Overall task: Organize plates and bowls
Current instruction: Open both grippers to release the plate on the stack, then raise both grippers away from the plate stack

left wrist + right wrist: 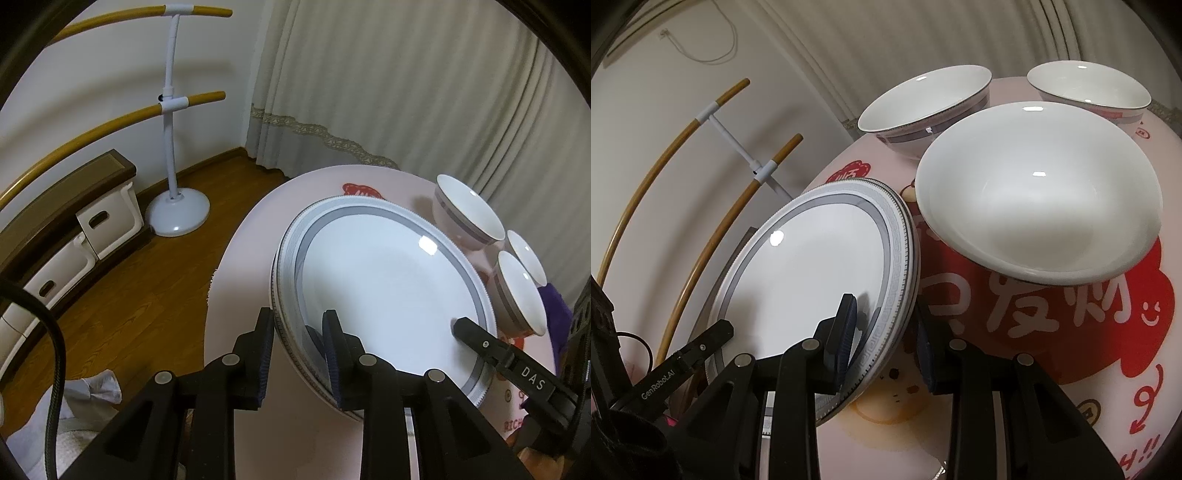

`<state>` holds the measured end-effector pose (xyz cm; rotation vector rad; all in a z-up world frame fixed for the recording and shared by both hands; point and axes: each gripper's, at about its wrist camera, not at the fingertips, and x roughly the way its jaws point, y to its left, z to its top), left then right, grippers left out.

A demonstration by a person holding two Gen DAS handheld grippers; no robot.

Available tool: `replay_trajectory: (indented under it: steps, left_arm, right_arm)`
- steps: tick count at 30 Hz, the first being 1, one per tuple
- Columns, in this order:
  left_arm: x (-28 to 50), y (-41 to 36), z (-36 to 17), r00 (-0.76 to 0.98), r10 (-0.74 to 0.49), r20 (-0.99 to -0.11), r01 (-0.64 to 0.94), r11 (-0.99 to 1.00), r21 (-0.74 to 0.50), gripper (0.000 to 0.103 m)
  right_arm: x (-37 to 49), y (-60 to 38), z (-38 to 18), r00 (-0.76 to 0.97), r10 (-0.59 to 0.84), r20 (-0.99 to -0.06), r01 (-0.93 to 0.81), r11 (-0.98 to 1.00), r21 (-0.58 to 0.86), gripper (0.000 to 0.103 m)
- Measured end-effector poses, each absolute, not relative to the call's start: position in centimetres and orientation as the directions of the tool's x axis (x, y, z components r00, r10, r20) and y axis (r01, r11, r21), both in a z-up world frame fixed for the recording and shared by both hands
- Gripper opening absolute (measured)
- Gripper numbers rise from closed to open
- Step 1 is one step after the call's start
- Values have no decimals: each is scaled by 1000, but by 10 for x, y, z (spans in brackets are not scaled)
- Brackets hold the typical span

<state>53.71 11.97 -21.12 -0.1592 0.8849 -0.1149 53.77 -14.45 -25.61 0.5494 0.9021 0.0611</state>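
Since held from two sides, likely being lined up: stack of round white china plates with grey rims (388,288), mid-table. Pinched at 4 o'clock by right claw (882,314). Straddled at 8 o'clock by narrow left claw (297,321); cannot tell if squeezing. Nothing on top. At 2 o'clock, three empty white china bowls (1038,192) on round pink table with red pictures (1071,332).

Dim indoor light, glare spots on plate (388,291), heavy fisheye warp w/ dark corners
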Motion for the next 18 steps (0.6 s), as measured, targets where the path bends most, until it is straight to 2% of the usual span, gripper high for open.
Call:
replay_trajectory:
  steps: [6,8,11,13,14,16,18]
  left_arm:
    - [540,116,-212,626,-156,-764,32,984,-175,25]
    - [540,114,-213,615,-160,-772,33,984,-178,28]
    - [537,111,-211,611,-156,-776,35,985,-170,37]
    - [533,108,-208,619,-139,-773,34,988,-150,49]
    - [530,106,-206,625,-135,-769,34,989,-146,51]
    - [526,104,-201,633,-128,-764,32,990,-140,64]
    - [519,100,-196,643,-119,-757,31,991,-130,67]
  right_arm:
    - [541,-144,-258,625,278,-729,172,863,476,31]
    - [540,-143,-259,623,278,-731,172,863,475,31]
    - [541,-140,-258,617,276,-737,169,868,467,33]
    - [538,-137,-257,616,279,-737,160,871,464,33]
    - [537,-137,-256,614,283,-737,157,871,466,34]
    - [532,-138,-253,616,287,-733,153,870,469,34]
    - [528,-138,-250,616,287,-734,149,872,466,35]
